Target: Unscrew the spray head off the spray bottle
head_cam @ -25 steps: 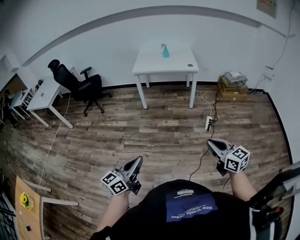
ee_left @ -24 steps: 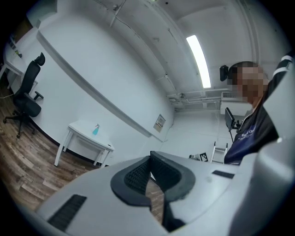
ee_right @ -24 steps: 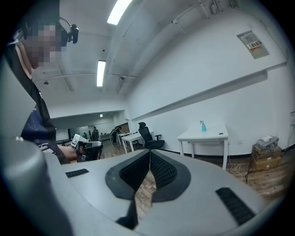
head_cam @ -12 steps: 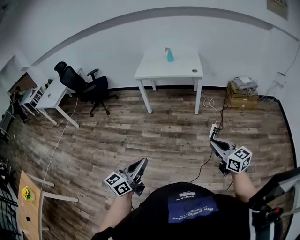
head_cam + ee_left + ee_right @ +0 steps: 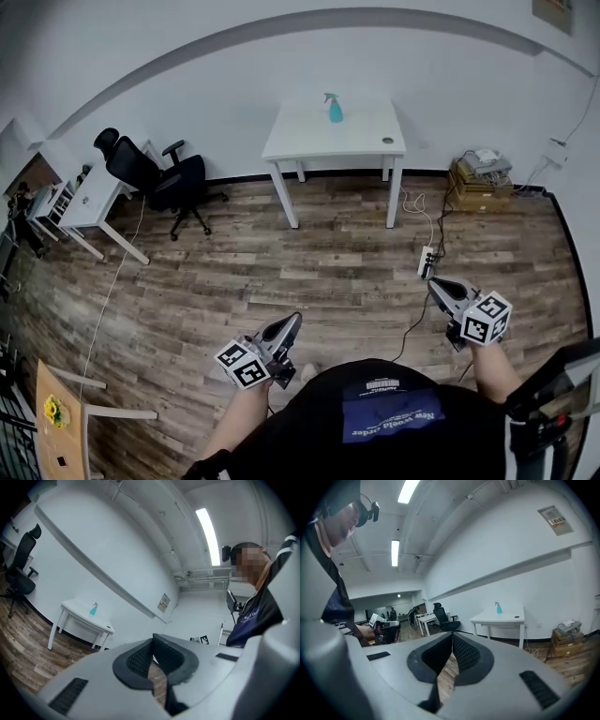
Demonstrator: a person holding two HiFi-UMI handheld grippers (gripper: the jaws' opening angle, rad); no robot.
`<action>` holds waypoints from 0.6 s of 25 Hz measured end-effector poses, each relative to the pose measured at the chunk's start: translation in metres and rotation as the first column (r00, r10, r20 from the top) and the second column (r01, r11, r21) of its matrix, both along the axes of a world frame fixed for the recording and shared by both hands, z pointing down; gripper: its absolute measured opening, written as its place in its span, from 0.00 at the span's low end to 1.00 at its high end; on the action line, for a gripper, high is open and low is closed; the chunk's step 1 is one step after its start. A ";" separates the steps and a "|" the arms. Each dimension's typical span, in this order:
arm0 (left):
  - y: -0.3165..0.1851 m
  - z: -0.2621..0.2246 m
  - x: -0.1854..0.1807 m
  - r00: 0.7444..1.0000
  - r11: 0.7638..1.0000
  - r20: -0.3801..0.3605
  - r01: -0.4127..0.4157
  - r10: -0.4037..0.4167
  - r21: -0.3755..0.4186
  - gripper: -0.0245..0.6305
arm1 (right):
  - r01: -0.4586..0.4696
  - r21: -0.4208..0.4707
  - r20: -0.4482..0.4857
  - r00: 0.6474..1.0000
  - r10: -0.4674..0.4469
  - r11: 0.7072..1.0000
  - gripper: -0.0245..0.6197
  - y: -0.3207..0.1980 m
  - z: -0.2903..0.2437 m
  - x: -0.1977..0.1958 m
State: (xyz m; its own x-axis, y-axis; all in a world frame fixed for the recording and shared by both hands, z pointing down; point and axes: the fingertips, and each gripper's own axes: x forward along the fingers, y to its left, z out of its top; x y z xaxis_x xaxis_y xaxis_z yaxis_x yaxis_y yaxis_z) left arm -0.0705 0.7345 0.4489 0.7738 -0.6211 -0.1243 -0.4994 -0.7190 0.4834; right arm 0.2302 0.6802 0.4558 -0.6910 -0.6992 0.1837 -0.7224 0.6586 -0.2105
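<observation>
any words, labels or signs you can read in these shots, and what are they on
"New world": printed on the person's dark shirt, upside down in the head view; the words after it are too blurred to read.
Print on the wall sign: too small to read.
No label can be made out on the spray bottle; it is too far away.

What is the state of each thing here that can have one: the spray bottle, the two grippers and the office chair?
spray bottle: upright on the white table, spray head on.
left gripper: shut, nothing between the jaws.
right gripper: shut, nothing between the jaws.
office chair: upright, nobody in it.
</observation>
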 end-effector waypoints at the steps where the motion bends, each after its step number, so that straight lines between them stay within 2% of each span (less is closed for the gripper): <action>1: -0.010 -0.001 -0.009 1.000 1.000 -0.010 -0.015 0.015 0.005 0.04 | -0.018 0.008 -0.006 1.000 0.018 1.000 0.03 -0.007 -0.004 -0.007; 5: -0.053 -0.005 -0.053 0.997 0.997 -0.030 -0.070 0.071 0.020 0.04 | -0.098 0.023 -0.004 0.995 0.098 0.995 0.03 -0.033 -0.020 -0.043; 9: -0.087 -0.015 -0.106 0.993 0.992 -0.013 -0.117 0.118 0.044 0.04 | -0.114 0.045 -0.012 0.993 0.115 0.992 0.03 -0.053 -0.029 -0.102; 12: -0.113 -0.016 -0.141 0.991 0.990 -0.012 -0.135 0.135 0.037 0.04 | -0.126 0.040 0.002 0.992 0.126 0.991 0.03 -0.073 -0.036 -0.141; 15: -0.130 -0.013 -0.169 0.989 0.989 -0.022 -0.143 0.144 0.031 0.04 | -0.113 0.033 -0.023 0.993 0.113 0.993 0.03 -0.084 -0.035 -0.175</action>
State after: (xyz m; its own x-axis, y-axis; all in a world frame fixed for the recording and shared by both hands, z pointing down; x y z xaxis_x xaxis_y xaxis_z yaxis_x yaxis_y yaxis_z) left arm -0.2390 0.6045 0.4357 0.8511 -0.5000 -0.1604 -0.3787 -0.7960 0.4722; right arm 0.0553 0.5966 0.4210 -0.6027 -0.7782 0.1767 -0.7974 0.5785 -0.1719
